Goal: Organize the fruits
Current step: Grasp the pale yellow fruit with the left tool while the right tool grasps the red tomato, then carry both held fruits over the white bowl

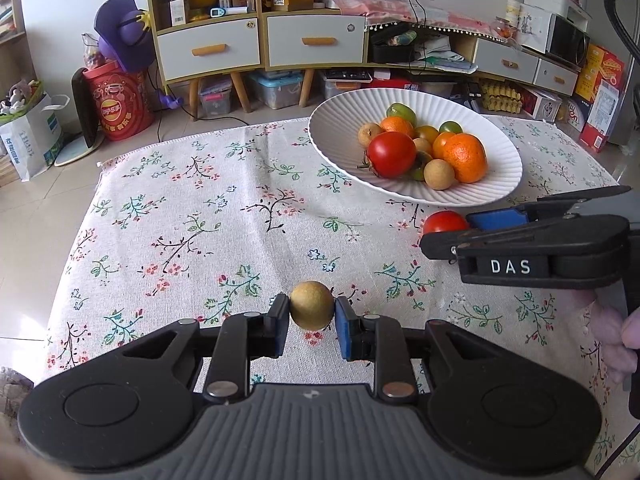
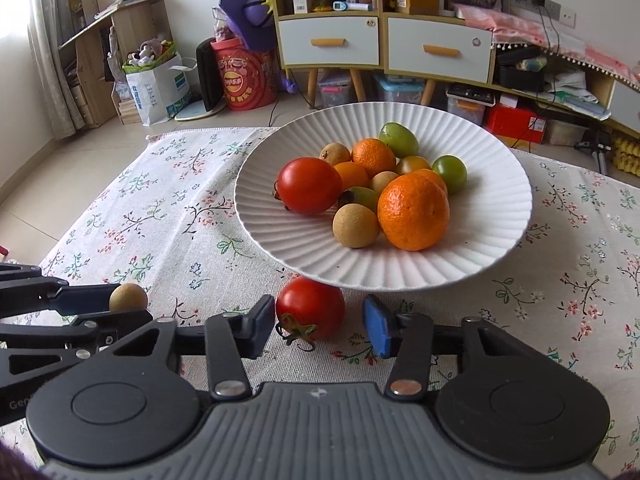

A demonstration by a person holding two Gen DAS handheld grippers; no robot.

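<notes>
Two pickups underway: left claw (image 1: 312, 322) clamping small round tan longan (image 1: 311, 311); right claw (image 2: 319, 326) narrowed, straddling loose red tomato (image 2: 310, 307) beside ribbed white plate (image 2: 500, 216). Next: pinch, lift.

Floral tablecloth (image 2: 168, 208), white ribbed plate (image 2: 496, 216), red tomato (image 2: 310, 306)

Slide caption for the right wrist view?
Right gripper brackets a red tomato on the cloth beside the fruit-filled white plate.

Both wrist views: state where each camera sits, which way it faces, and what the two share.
Left wrist: on the left gripper, angled down over the tablecloth; its pads clamp a longan; right gripper at right.
Right wrist: on the right gripper, facing the white bowl; a tomato between its jaws.
Shared: bowl, tomato, longan, cabinet.
</notes>
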